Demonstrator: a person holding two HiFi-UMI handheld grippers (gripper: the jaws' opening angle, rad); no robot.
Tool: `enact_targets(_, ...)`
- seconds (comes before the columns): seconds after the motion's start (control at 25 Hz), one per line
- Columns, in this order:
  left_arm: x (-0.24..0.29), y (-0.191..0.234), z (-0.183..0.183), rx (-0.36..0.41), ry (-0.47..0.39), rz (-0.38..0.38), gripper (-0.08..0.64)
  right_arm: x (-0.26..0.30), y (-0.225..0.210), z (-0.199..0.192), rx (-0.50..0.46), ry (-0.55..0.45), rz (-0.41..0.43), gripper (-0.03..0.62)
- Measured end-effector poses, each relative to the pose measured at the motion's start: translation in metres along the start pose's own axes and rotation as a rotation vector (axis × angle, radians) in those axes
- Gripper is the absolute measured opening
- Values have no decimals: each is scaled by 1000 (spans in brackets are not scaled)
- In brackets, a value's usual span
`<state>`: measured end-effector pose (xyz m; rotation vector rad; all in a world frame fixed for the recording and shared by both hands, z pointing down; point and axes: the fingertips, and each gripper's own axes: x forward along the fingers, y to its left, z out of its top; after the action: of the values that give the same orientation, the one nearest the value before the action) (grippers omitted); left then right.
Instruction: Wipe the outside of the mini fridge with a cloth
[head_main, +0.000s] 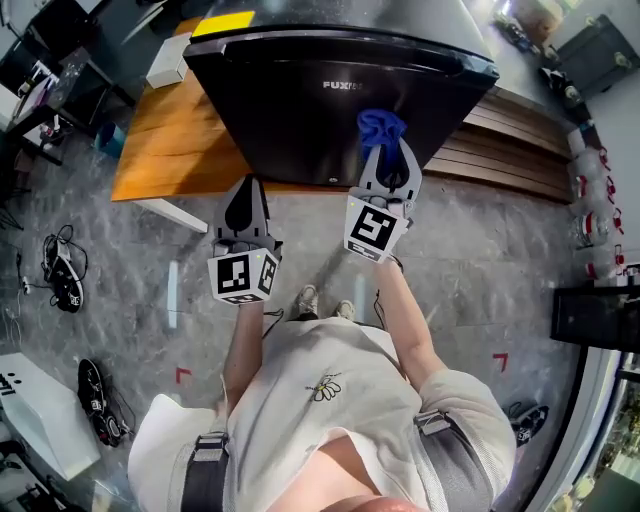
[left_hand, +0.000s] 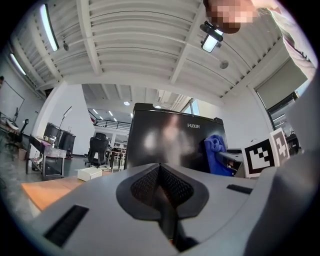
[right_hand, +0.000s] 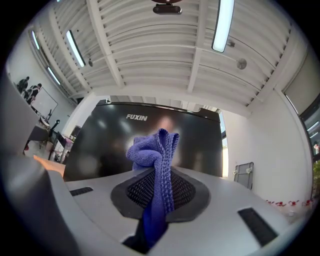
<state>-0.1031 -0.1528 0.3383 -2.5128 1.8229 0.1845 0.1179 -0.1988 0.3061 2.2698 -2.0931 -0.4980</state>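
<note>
Head view, mini fridge (head_main: 340, 60): black and glossy, with white "FUXIN" lettering (head_main: 343, 86) on the door (head_main: 300, 120) and a yellow patch (head_main: 222, 24) on its top. It stood on the bench.
Head view, bench (head_main: 165, 135): orange-brown wood, with a white box (head_main: 168, 62) at its far end beside the mini fridge.
Head view, floor (head_main: 480, 270): grey marbled stone with red corner marks (head_main: 182, 375). Dark shoes (head_main: 62, 272) lay at the left.
Head view, right claw (head_main: 384, 150): up at the door, clenched on the blue cloth (head_main: 380, 125), which bunched above its tips in front of the door's lower right part.
Head view, left claw (head_main: 244, 195): beside the right one and lower, over the bench edge under the door's lower left corner.
Left gripper view, jaws: pressed together with nothing between them.
Left gripper view, room: a white ribbed ceiling (left_hand: 125, 45) with strip lights, and a black office chair (left_hand: 97, 147) well behind the bench. The cloth showed at the door's right side, and whether it touched the door could not be told.
Right gripper view, jaws: closed on the cloth, with a fold running down between the meshed pads and a wad standing above them.
Right gripper view, surface: the door filled the middle, shiny with dull reflections, the lettering up and left of the cloth.
Right gripper view, room: the same ribbed ceiling, a long lit lamp (right_hand: 222, 25), and a pale wall (right_hand: 270, 150) at the right.
</note>
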Motion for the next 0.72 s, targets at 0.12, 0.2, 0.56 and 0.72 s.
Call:
enact_targets(0.12, 3, -8, 1, 0, -4, -13, 5, -1, -20, -4, -11, 10, -39, 61)
enact_targets(0.2, 4, -12, 1, 0, -4, -20, 5, -1, -34, -7, -18, 16, -65, 61)
enact_targets(0.56, 10, -21, 0, 1, -1, -31, 5, -1, -83, -22, -38, 44, -166, 61)
enact_targets(0.72, 10, -24, -2, 4, 1, -35, 5, -2, -97, -26, -55, 52, -196, 61)
